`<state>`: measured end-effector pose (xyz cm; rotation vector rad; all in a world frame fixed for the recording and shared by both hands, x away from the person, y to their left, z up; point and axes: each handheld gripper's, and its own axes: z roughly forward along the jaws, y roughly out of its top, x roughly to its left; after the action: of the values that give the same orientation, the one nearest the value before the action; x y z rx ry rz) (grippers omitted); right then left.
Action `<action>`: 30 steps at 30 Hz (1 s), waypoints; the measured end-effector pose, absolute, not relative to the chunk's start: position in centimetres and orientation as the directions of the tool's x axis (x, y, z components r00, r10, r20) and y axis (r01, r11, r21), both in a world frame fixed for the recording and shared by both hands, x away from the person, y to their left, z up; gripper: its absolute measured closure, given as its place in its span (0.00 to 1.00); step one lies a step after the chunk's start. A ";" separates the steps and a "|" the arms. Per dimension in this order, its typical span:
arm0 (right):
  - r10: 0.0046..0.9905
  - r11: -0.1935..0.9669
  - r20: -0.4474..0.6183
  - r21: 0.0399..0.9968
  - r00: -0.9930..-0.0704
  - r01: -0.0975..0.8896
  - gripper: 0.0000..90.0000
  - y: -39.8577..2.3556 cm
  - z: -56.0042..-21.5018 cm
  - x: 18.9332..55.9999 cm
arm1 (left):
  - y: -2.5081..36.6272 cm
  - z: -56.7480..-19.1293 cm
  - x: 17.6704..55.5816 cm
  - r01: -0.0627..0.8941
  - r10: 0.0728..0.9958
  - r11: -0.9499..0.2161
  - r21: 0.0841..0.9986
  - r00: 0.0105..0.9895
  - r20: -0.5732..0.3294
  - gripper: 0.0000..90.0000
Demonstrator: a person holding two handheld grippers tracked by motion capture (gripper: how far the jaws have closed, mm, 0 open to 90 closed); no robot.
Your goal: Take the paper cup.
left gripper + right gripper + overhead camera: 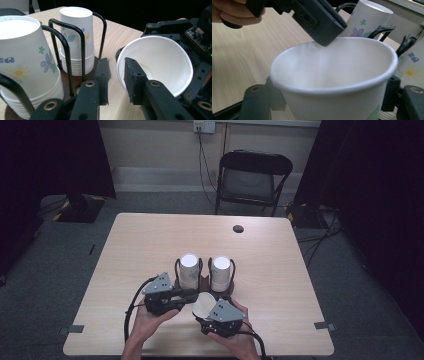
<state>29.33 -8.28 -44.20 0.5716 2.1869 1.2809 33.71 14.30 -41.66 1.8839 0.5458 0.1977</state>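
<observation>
Right tool [202,312] grips cup [201,303] beside cup stacks [189,270].

No words, brand names, numbers or signs can be read anywhere. The stacked paper cups [27,62] near the middle of the table [150,245] carry printed flowers and leaves but no lettering that can be made out.

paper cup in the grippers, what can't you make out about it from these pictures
- Paper cup: its base, cut off by the bottom edge of the right gripper view.
- Its outer print: high view too small; left gripper view looks into its mouth.
- Left gripper: whether a pad touches the rim; one jaw covers that spot.
- Cup holder: its base, behind the stacked cups.
</observation>
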 end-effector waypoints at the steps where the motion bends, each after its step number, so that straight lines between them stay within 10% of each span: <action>1: 0.601 0.456 -0.229 0.885 -0.766 0.092 0.31 -8.4 -44.2 29.3 | 14.3 -41.7 33.6 0.269 0.465 -0.281 0.921 0.878 -0.115 0.78; 30: 0.653 0.368 -0.118 0.913 -0.748 0.177 0.33 -11.8 -44.1 29.6 | 18.3 -44.1 33.3 0.311 0.681 -0.252 0.916 0.730 -0.060 0.25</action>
<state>29.65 -11.79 -44.15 0.7176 2.1681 1.3609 33.27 18.34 -44.11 1.8485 0.7705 0.4261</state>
